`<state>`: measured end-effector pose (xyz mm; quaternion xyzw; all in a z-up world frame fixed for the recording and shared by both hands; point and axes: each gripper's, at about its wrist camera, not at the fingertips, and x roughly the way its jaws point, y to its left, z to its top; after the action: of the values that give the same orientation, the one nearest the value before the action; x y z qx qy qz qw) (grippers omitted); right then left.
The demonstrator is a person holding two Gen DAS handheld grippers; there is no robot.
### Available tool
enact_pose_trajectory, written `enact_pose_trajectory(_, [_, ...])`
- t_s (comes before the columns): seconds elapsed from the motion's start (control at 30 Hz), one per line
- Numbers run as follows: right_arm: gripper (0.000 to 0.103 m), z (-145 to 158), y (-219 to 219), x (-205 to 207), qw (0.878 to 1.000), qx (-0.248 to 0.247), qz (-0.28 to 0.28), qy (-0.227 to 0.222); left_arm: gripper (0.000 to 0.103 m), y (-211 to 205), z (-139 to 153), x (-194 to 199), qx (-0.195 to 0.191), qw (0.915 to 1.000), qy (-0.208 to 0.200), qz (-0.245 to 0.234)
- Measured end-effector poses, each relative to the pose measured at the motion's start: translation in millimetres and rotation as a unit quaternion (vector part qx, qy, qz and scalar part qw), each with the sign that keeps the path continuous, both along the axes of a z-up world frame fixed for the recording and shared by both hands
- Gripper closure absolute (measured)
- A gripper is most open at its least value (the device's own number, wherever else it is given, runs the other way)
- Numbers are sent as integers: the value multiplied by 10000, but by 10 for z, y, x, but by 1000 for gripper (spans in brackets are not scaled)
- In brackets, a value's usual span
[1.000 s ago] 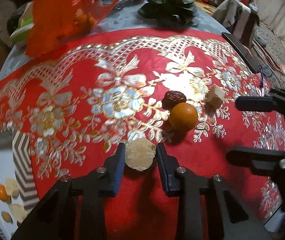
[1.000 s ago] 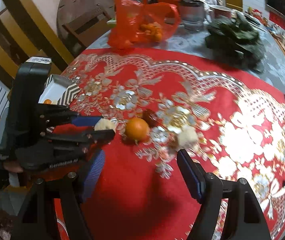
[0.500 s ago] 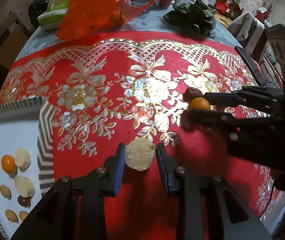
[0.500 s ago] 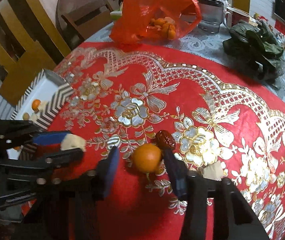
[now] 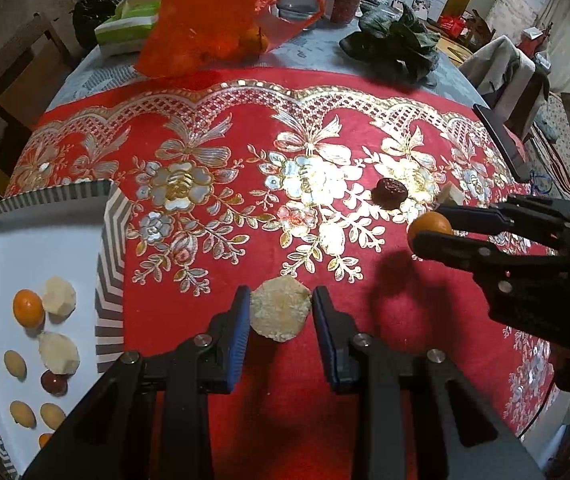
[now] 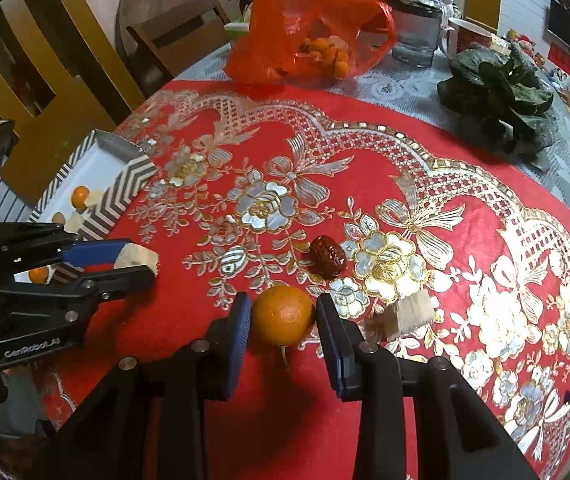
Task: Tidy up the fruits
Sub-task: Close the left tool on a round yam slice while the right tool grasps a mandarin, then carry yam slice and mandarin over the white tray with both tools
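My left gripper [image 5: 281,312] is shut on a pale peeled fruit piece [image 5: 281,307] and holds it above the red cloth; it also shows in the right wrist view [image 6: 137,258]. My right gripper [image 6: 283,314] is shut on a small orange [image 6: 283,315], seen from the left wrist view too [image 5: 429,227]. A dark red date [image 6: 328,257] and a pale fruit chunk [image 6: 409,312] lie on the cloth beside the orange. A white tray with a striped rim [image 5: 109,248] at the left holds a small orange [image 5: 28,307], pale pieces, a date and small yellow fruits.
An orange plastic bag of fruit [image 6: 313,36], a glass jar [image 6: 415,36], a mug [image 6: 469,40] and dark leafy greens [image 6: 501,92] stand at the table's far side. A dark flat device [image 5: 503,142] lies at the right edge. Wooden chairs [image 6: 177,40] stand behind.
My right gripper has closed on the orange and lifted it slightly. My left gripper has carried the pale piece leftward, so more of the tray shows.
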<state>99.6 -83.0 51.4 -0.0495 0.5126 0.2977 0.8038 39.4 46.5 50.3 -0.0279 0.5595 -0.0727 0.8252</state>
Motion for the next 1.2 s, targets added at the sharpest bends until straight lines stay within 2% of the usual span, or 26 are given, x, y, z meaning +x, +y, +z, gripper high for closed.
enact_pose_trajectory(0.4, [66, 252, 317, -152, 9994, 119, 291, -167, 73, 208, 217, -116, 102, 9994, -230, 219])
enact_pose_trajectory(0.73, [66, 399, 755, -219, 9967, 177, 733, -291, 73, 592, 382, -231, 153, 9974, -387, 588])
enact_pose_trajectory(1.2, [66, 457, 1402, -333, 9900, 216, 1356, -316, 73, 1196, 378, -410, 215, 9921, -363, 1184])
